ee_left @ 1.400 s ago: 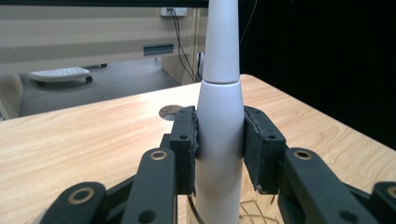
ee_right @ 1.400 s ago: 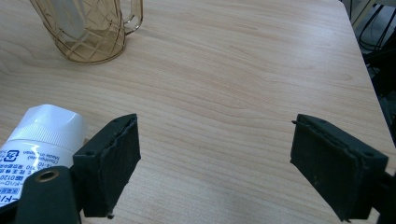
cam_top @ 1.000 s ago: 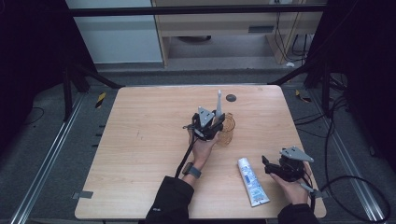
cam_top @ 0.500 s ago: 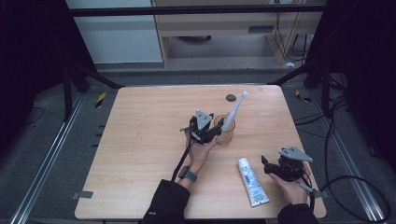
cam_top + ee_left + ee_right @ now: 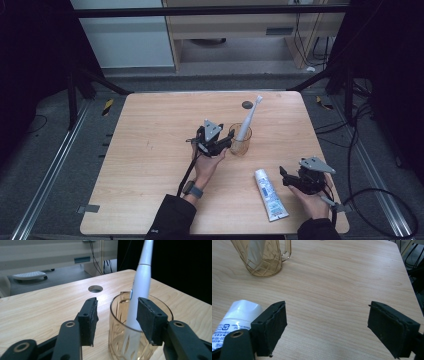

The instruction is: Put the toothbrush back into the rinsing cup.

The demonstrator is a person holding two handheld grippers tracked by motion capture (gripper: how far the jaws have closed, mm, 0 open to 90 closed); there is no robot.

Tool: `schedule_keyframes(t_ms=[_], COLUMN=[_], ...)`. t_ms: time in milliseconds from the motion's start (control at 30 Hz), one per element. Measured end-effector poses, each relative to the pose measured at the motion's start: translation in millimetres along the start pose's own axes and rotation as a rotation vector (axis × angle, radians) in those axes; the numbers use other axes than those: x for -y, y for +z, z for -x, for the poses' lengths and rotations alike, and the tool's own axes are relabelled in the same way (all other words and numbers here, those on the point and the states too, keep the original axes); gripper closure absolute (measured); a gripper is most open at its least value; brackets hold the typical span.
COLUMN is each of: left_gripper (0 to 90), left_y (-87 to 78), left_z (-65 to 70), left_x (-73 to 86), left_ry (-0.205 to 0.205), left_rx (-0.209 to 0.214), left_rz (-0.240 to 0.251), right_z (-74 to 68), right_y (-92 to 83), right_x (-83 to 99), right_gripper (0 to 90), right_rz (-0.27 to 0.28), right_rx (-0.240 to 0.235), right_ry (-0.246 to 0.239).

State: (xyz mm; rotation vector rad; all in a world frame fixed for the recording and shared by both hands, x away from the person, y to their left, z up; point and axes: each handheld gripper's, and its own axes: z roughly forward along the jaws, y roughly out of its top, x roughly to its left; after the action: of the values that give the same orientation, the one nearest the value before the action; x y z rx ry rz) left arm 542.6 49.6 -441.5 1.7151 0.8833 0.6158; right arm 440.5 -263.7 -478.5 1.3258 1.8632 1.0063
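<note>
The toothbrush (image 5: 248,117) leans inside the amber cup (image 5: 240,140), propped on its rim. The left gripper (image 5: 223,145) sits just beside the cup, jaws spread and empty, probably having let go. The right gripper (image 5: 286,177), jaws wide apart, rests nearer the person than the cup, beside the toothpaste tube (image 5: 270,194).

The left tongs (image 5: 117,318) stand with jaws apart on either side of an amber glass mug (image 5: 130,340) on the wooden counter (image 5: 45,312). A white electric toothbrush (image 5: 141,282) leans inside it. A round hole (image 5: 95,288) lies beyond.
</note>
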Motion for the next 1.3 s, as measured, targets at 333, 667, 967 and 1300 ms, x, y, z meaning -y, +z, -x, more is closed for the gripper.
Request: schedule_keyframes(t_ms=[333,667,967,1300], left_gripper=[46.6,38.7,33.5,31.7], left_y=[-36.9,-78.1,-119.1,-171.4], left_z=[-23.7,-41.6,-53.0,-85.0], left_x=[7.7,43.4,63.1,86.1], left_ry=[-0.016,-0.027,-0.034,-0.061], left_rx=[0.018,0.037,0.054,-0.064], left_rz=[-0.078,-0.203,-0.194,-0.209], right_z=[-5.7,-7.5,-9.8,-21.7], right_y=[-5.8,-8.4,-13.9,-17.4], right_x=[-7.1,-8.4,-6.3,-9.1], right_gripper=[17.3,18.6,19.5,25.6], right_rz=[0.012,-0.018,-0.019,-0.048], right_rx=[-0.02,-0.041,-0.06,-0.134], right_ry=[0.004,0.024,0.022,-0.002])
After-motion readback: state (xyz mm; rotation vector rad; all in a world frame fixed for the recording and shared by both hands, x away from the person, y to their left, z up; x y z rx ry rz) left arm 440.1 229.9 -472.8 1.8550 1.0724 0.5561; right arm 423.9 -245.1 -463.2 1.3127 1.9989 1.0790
